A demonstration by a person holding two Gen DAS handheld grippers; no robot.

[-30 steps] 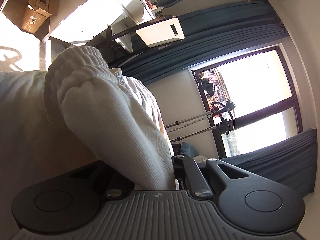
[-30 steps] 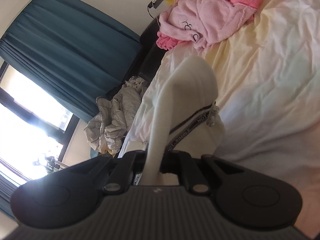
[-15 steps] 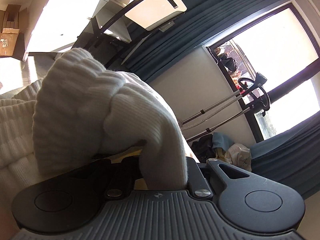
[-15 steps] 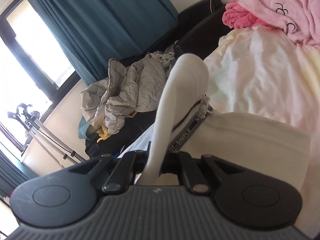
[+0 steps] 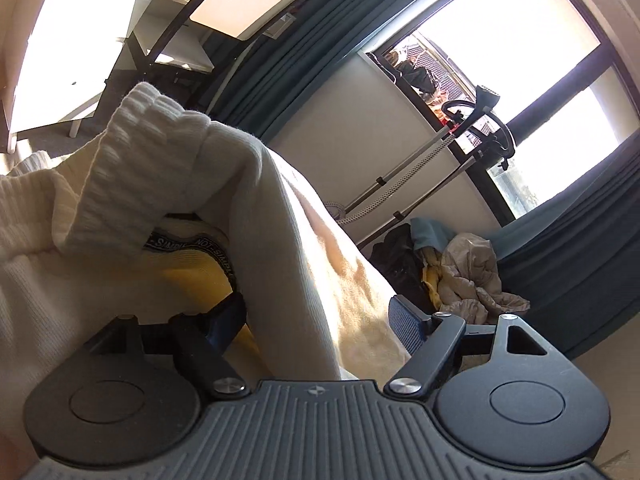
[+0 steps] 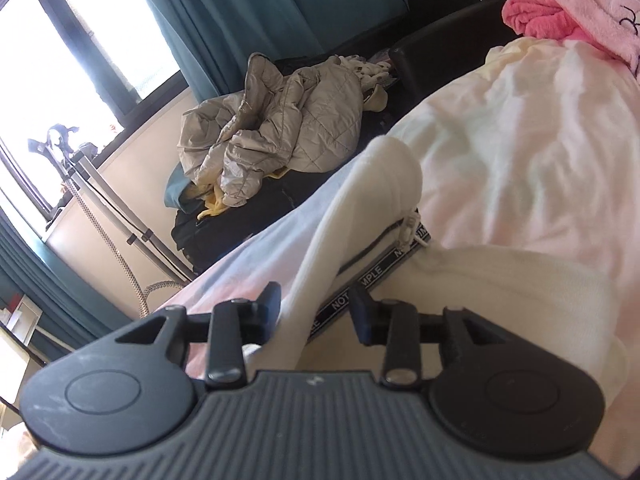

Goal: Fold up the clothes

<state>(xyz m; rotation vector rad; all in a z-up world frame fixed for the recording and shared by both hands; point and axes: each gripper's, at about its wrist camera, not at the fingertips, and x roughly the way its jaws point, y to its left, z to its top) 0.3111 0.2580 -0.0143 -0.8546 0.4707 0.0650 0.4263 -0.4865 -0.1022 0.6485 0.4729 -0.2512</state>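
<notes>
A cream knitted garment (image 5: 280, 240) with a ribbed cuff (image 5: 148, 152) and a black lettered band (image 5: 192, 244) lies on the bed. My left gripper (image 5: 318, 318) is opening, its jaws wide apart. A fold of the garment runs between them, and the pads do not press on it. In the right wrist view the same cream garment (image 6: 360, 216) lies with its band (image 6: 380, 272) showing. My right gripper (image 6: 314, 308) is also opening. A fold rises between its fingers (image 6: 270, 300), loose of the pads.
The bed sheet (image 6: 540, 128) is pale yellow and pink. A pink robe (image 6: 580, 4) lies at its far end. A beige quilted jacket (image 6: 288, 120) sits on dark luggage beside the bed. A garment steamer stand (image 5: 440, 148), teal curtains (image 5: 320, 60) and a window are beyond.
Both grippers were shut on the garment and have come open, letting it go. The garment has come down onto the bed, and both views have rolled closer to level.
</notes>
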